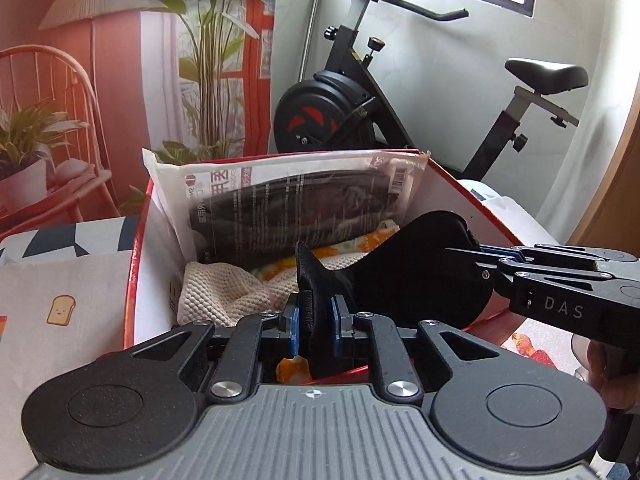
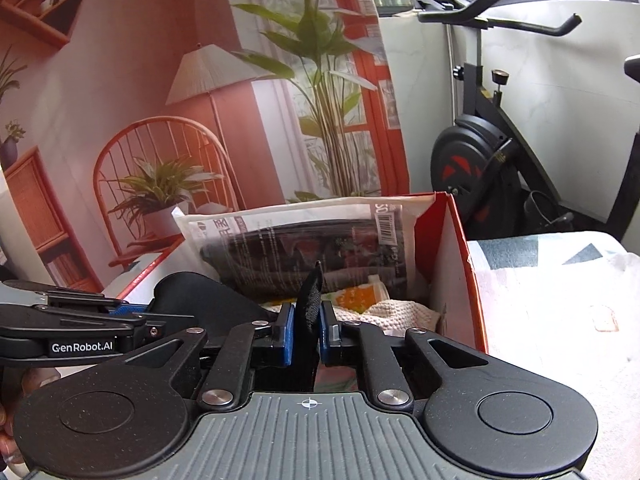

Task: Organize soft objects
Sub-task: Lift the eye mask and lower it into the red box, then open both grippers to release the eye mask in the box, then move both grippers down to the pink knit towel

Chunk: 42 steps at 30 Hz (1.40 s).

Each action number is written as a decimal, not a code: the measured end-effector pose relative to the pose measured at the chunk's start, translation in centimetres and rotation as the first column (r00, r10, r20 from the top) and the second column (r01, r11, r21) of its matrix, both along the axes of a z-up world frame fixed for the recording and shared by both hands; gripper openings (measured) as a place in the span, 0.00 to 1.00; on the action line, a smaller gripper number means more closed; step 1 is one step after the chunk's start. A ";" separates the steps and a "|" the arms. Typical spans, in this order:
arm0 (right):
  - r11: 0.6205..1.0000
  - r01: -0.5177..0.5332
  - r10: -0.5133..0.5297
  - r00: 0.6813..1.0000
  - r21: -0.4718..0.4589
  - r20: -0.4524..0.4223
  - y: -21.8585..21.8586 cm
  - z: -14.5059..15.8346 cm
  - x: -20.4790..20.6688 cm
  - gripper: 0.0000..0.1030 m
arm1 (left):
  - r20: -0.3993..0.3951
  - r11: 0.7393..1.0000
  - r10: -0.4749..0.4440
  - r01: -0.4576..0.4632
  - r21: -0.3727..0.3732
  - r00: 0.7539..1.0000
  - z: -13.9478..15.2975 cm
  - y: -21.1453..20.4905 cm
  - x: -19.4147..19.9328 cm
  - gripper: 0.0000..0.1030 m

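The flat black fabric piece (image 1: 404, 272), curved like a padded eye mask or insole, looks light and limp; judging by how it sags between its two held ends, it will fold and droop wherever it is unsupported, so a pinch at each edge, as here, seems the sensible hold, with little risk of slipping on the blue rubber pads. The left gripper (image 1: 314, 318) is pinching one narrow ribbed end of the piece between its pads, the fabric standing up just ahead of the fingertips. The right gripper (image 2: 307, 326) is likewise clamped on a thin upright edge of it, jaws nearly together. In the left wrist view the right gripper reaches in from the right side, and the black piece spans between the two tools, hanging over the open red-edged white cardboard box (image 1: 138, 248). Below it in the box lie a cream knitted cloth (image 1: 216, 292) and an orange-and-white patterned cloth (image 1: 352, 244), with a clear plastic packet of dark goods (image 1: 296, 204) leaning against the far wall. Whether the piece already touches the cloths beneath is hard to tell from either view.
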State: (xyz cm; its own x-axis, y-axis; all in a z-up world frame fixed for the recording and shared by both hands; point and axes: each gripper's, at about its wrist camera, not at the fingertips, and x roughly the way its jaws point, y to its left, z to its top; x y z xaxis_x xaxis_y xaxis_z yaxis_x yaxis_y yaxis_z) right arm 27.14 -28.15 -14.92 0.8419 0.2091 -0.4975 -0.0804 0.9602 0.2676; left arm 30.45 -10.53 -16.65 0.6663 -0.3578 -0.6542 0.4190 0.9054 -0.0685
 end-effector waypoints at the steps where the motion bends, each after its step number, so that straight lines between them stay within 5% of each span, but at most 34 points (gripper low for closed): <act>1: 1.000 0.002 -0.002 1.000 0.003 -0.002 0.0 -0.1 0.0 0.11 | -0.003 1.000 0.000 0.000 0.002 1.000 -0.1 0.0 0.1 0.16; 5: 0.999 0.025 -0.025 1.000 -0.033 0.004 -0.2 -0.1 0.1 0.14 | 0.007 0.999 0.019 -0.019 0.029 1.000 0.0 0.0 0.4 0.22; 7: 0.993 0.050 -0.046 0.998 -0.107 0.041 0.2 0.0 -0.3 0.26 | 0.034 0.998 0.020 -0.022 0.058 0.999 0.2 0.0 0.3 0.60; 8: 0.987 0.062 -0.053 0.997 -0.148 0.061 0.4 0.1 -0.6 0.28 | 0.056 0.997 0.027 -0.032 0.075 0.998 0.3 0.0 0.1 0.69; 12: 0.970 0.094 -0.067 0.990 -0.225 0.125 0.9 0.3 -1.6 0.65 | 0.128 0.993 0.031 -0.045 0.106 0.991 1.0 0.2 -0.7 0.75; 14: 0.968 0.112 -0.074 0.983 -0.227 0.166 0.9 0.2 -2.4 0.74 | 0.169 0.993 0.041 -0.059 0.101 0.985 1.4 0.6 -1.4 0.80; 16: 0.974 0.115 -0.073 0.974 -0.194 0.213 0.7 0.0 -3.6 0.89 | 0.220 0.994 0.049 -0.069 0.083 0.974 1.8 1.1 -2.3 0.92; 26: 0.964 0.234 -0.187 0.936 -0.130 0.298 0.2 -2.7 -9.7 0.91 | 0.241 0.989 0.144 -0.145 -0.013 0.960 1.7 4.3 -7.0 0.93; 36: 0.961 0.261 -0.244 0.956 -0.093 0.163 0.3 -7.1 -11.4 0.89 | 0.119 0.957 0.286 -0.277 -0.088 0.951 -2.2 7.4 -7.8 0.92; 42: 0.961 0.246 -0.236 0.967 -0.123 0.094 1.0 -8.7 -10.8 0.87 | 0.021 0.956 0.288 -0.286 -0.067 0.957 -5.5 7.9 -7.2 0.77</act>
